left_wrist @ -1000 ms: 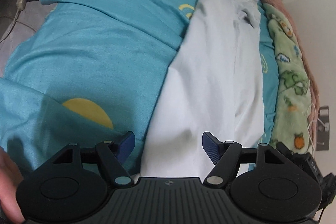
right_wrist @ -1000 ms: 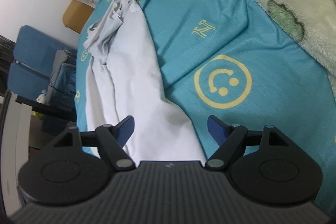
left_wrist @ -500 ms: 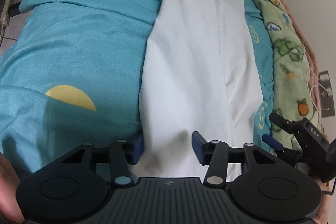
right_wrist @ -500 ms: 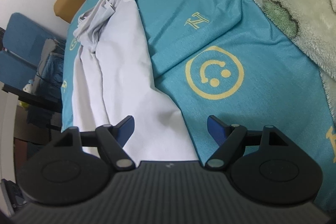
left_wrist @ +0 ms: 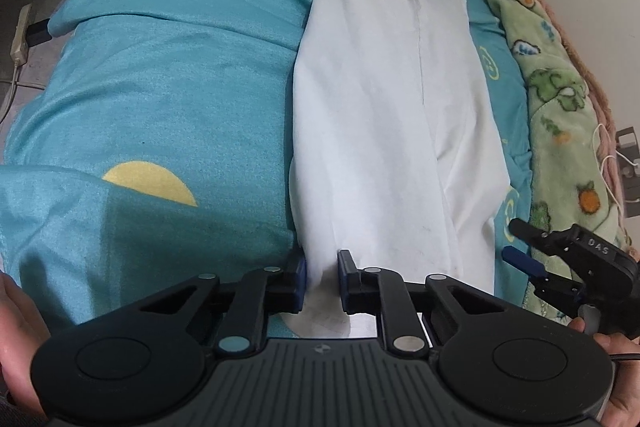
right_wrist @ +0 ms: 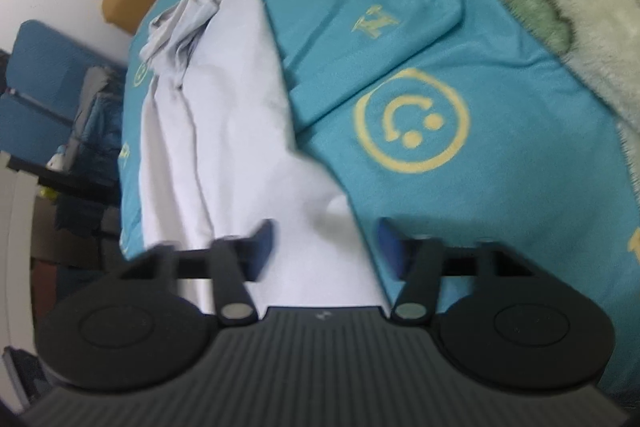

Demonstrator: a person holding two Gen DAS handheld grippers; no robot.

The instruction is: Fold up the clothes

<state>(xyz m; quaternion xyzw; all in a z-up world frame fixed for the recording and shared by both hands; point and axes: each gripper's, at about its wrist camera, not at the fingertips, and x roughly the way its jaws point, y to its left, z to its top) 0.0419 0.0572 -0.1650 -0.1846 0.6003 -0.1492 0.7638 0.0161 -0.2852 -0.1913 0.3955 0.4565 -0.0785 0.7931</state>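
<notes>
White garment (left_wrist: 384, 131) lies lengthwise on the bed (left_wrist: 168, 99) (teal smiley sheet), stretching ahead of both claws. Left claw (left_wrist: 322, 281) pinches its near hem; right claw (right_wrist: 324, 247), blurred, seems spread apart over the near corner.

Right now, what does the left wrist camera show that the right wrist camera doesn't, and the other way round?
Only the left wrist view shows the left hand-held gripper closed to a narrow gap on the near edge of the long white cotton garment, a white power strip on the floor and the orange-fruit print on the green fleece blanket. Only the right wrist view, which is blurred, shows blue chairs and a brown cardboard box. Both show the garment, the teal smiley-print bedsheet, the blanket and the open right hand-held gripper.
</notes>
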